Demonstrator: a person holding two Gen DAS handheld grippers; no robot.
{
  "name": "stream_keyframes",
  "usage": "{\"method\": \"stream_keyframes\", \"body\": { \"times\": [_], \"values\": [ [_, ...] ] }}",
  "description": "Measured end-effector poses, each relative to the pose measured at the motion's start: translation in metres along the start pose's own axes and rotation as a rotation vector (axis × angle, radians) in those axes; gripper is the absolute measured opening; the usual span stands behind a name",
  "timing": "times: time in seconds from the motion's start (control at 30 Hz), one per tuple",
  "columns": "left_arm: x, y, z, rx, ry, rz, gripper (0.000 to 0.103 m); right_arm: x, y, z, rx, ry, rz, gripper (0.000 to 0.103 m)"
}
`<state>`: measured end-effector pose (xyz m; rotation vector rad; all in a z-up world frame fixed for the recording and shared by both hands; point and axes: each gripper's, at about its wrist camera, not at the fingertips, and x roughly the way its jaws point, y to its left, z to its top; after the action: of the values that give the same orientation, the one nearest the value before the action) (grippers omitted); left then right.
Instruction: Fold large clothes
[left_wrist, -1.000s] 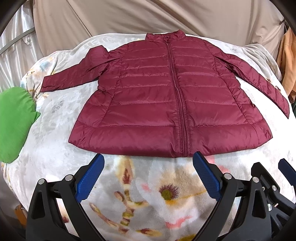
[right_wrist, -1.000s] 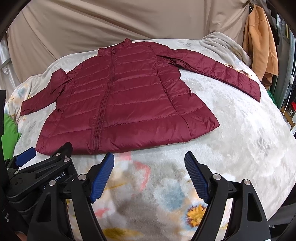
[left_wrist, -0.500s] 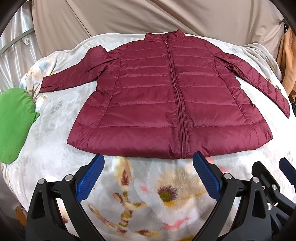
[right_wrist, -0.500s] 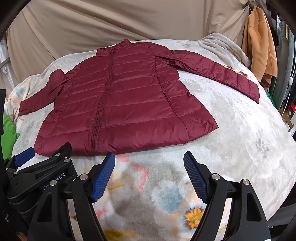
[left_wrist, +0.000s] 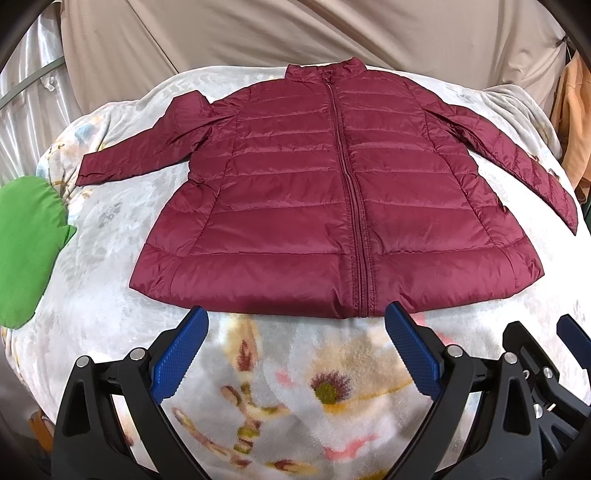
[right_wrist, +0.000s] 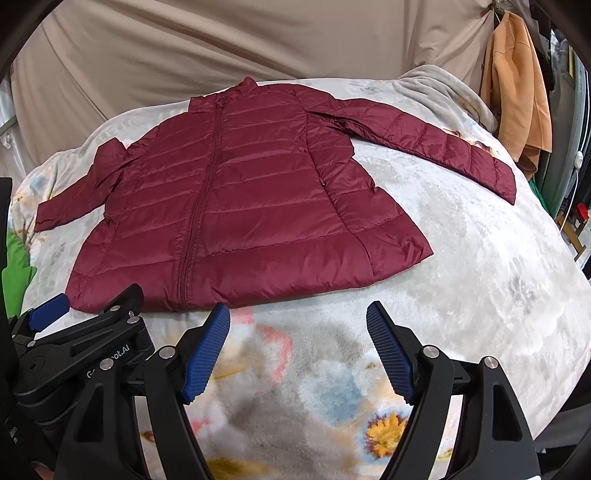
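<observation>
A maroon quilted jacket (left_wrist: 306, 199) (right_wrist: 236, 206) lies flat and zipped on a floral blanket (left_wrist: 280, 384) (right_wrist: 480, 280), collar away from me, both sleeves spread outward. My left gripper (left_wrist: 295, 325) hovers open just short of the hem, near the zip's bottom end, with nothing between its blue pads. My right gripper (right_wrist: 297, 321) is open too, a little before the hem's right half. The left gripper's body (right_wrist: 81, 343) shows at the lower left of the right wrist view, and a blue pad (left_wrist: 572, 332) of the right gripper appears at the left wrist view's right edge.
A green cloth (left_wrist: 26, 243) lies at the blanket's left edge. An orange garment (right_wrist: 517, 96) hangs at the far right. A beige sheet (left_wrist: 295, 33) covers the wall behind. The blanket drops away at the right side.
Both grippers have crept slightly forward toward the jacket's hem, which now sits a bit closer to the pads. The jacket itself has not moved.
</observation>
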<state>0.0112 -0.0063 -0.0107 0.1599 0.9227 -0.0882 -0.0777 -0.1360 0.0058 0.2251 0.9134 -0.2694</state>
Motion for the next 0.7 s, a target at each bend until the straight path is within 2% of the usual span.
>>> {"method": "stream_keyframes", "body": {
  "times": [0.7],
  "values": [
    [0.0031,-0.0001,-0.0014,-0.002,0.001,0.001,0.094,0.0039,0.001,-0.0001,0.0,0.006,0.0,0.075]
  ]
}}
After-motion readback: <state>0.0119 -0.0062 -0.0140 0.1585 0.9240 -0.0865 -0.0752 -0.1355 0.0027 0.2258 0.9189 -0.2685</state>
